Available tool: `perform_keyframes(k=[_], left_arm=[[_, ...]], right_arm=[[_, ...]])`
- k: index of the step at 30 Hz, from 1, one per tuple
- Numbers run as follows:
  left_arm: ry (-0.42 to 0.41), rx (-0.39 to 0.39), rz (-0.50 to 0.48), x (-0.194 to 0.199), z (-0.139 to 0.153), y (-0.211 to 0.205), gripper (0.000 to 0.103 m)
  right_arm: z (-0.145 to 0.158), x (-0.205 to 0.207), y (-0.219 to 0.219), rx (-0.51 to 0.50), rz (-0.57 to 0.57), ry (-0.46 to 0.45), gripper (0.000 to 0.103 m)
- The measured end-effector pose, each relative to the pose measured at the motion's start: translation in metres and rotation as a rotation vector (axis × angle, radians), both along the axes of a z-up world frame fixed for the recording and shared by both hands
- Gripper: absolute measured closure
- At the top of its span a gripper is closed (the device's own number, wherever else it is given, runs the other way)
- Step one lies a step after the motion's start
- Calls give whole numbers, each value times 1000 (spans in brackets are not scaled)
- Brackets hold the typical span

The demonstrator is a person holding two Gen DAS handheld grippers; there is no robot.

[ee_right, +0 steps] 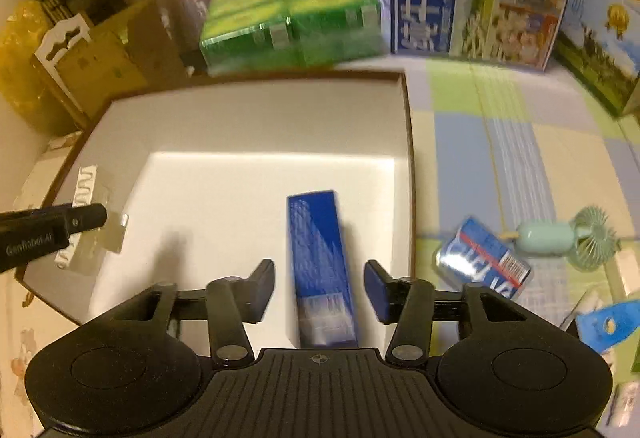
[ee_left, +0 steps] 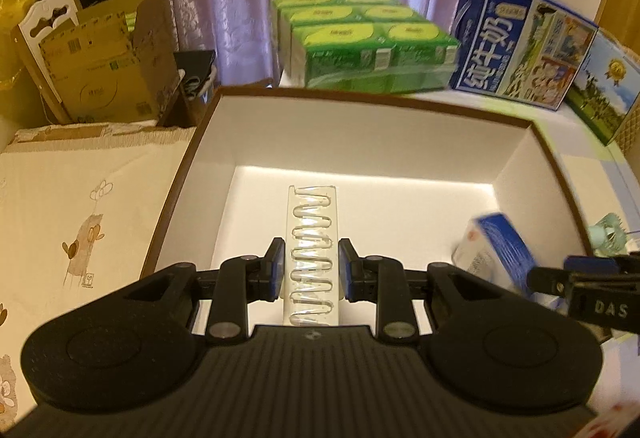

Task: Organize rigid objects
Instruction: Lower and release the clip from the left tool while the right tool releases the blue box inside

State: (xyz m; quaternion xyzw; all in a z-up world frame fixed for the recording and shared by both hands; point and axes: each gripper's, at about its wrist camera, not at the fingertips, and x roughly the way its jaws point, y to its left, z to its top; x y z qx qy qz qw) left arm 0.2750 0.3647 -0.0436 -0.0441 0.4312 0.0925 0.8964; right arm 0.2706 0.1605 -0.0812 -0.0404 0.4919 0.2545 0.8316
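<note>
A brown-rimmed box with a white inside sits on the table. My left gripper is shut on a clear plastic strip with a wavy insert, holding it over the box floor; the strip also shows at the left in the right wrist view. My right gripper is open, its fingers either side of a long blue carton that lies in the box. The carton shows blurred in the left wrist view. A small blue and white carton lies outside the box.
Green tissue packs and a big blue milk carton box stand behind the box. A mint hand fan and a blue packet lie on the checked cloth at the right. Cardboard boxes stand at the back left.
</note>
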Motion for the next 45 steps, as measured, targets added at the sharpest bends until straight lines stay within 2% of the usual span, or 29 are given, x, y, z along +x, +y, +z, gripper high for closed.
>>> perform_keyframes(k=[14, 16, 17, 18, 25, 36, 45], left_arm=[[102, 17, 1, 14, -31, 22, 78], [106, 20, 1, 15, -32, 23, 68], [107, 21, 4, 14, -31, 23, 60], [106, 25, 8, 14, -31, 23, 57], [96, 20, 6, 6, -23, 24, 56], [56, -22, 14, -21, -1, 18, 56], [10, -27, 9, -42, 18, 4, 56]], right_arm=[[4, -1, 0, -5, 28, 7, 50], [5, -1, 1, -9, 38, 5, 47], [6, -2, 2, -12, 44, 4, 46], [6, -2, 2, -15, 48, 2, 44], [10, -9, 3, -18, 70, -2, 39], [20, -16, -3, -6, 63, -19, 38], [33, -25, -11, 20, 66, -44, 37]])
